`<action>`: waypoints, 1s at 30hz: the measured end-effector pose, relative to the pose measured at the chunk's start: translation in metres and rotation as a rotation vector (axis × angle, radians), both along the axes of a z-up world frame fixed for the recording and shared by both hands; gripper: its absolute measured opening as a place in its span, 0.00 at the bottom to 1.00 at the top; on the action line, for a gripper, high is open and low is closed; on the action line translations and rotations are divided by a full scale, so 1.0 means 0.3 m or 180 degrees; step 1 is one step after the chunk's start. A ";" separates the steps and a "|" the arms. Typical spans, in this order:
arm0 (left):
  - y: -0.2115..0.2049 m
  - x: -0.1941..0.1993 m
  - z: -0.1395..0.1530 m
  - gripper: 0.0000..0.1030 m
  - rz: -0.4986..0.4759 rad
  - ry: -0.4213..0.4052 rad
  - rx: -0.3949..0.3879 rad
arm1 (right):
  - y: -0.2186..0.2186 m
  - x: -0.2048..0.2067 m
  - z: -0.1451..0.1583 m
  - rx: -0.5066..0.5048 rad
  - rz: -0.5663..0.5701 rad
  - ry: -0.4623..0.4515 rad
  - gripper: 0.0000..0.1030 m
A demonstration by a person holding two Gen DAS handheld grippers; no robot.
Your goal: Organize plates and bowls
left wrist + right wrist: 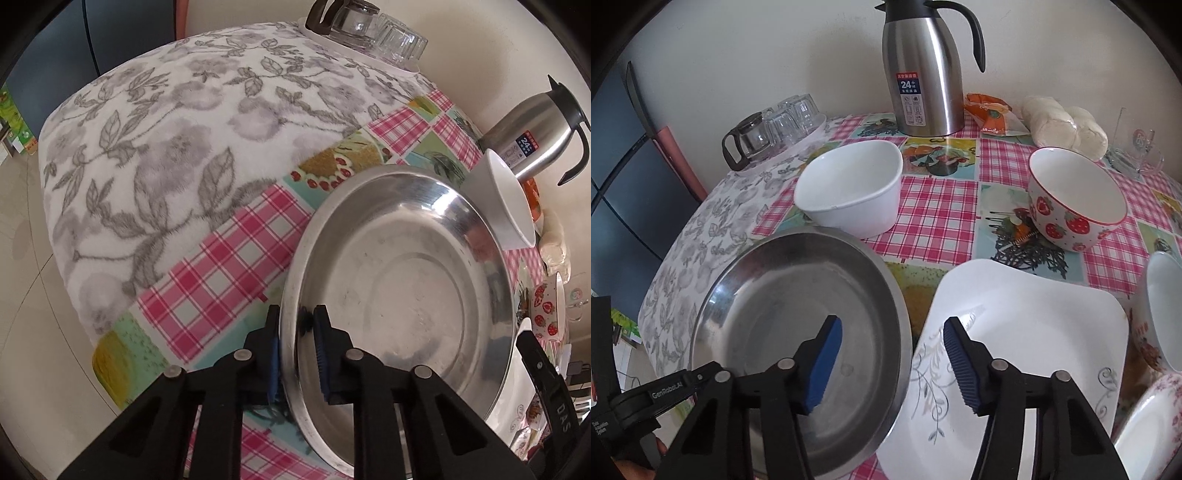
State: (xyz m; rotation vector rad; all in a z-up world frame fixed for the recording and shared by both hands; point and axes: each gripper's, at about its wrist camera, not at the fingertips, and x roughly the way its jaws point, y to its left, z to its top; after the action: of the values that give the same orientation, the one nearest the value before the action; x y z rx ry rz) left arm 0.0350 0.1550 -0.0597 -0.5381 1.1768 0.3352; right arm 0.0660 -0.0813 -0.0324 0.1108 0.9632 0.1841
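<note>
A round steel plate [406,295] lies on the checked tablecloth, and my left gripper [297,332] is shut on its near left rim, one blue pad on each side of the edge. In the right wrist view the same steel plate [798,295] overlaps the left edge of a white square plate [1034,332] with a grey vine print. My right gripper [892,328] is open, its fingers straddling the steel plate's right rim without pressing it. A white bowl [849,184] and a strawberry bowl [1075,199] stand behind the plates.
A steel thermos jug [923,74] stands at the back by the wall, with a glass pot and upturned glasses [768,129] to its left. Bagged buns [1063,122] and a glass mug [1137,151] sit at the back right. Another bowl [1163,314] and a floral plate [1145,424] crowd the right edge.
</note>
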 end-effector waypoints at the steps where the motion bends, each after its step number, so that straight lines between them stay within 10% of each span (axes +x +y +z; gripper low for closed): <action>1: 0.002 0.003 0.001 0.17 -0.0007 0.0001 0.0019 | 0.003 0.010 -0.005 0.0015 0.0019 -0.0001 0.56; 30: 0.108 -0.028 0.006 0.20 0.0252 -0.0129 -0.0037 | 0.077 0.025 -0.043 0.0141 0.0429 0.0188 0.16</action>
State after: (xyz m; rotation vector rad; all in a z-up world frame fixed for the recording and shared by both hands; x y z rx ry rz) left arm 0.0266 0.1873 -0.0579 -0.6001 1.1208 0.3838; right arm 0.0735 -0.0583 -0.0454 0.0925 1.0263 0.3278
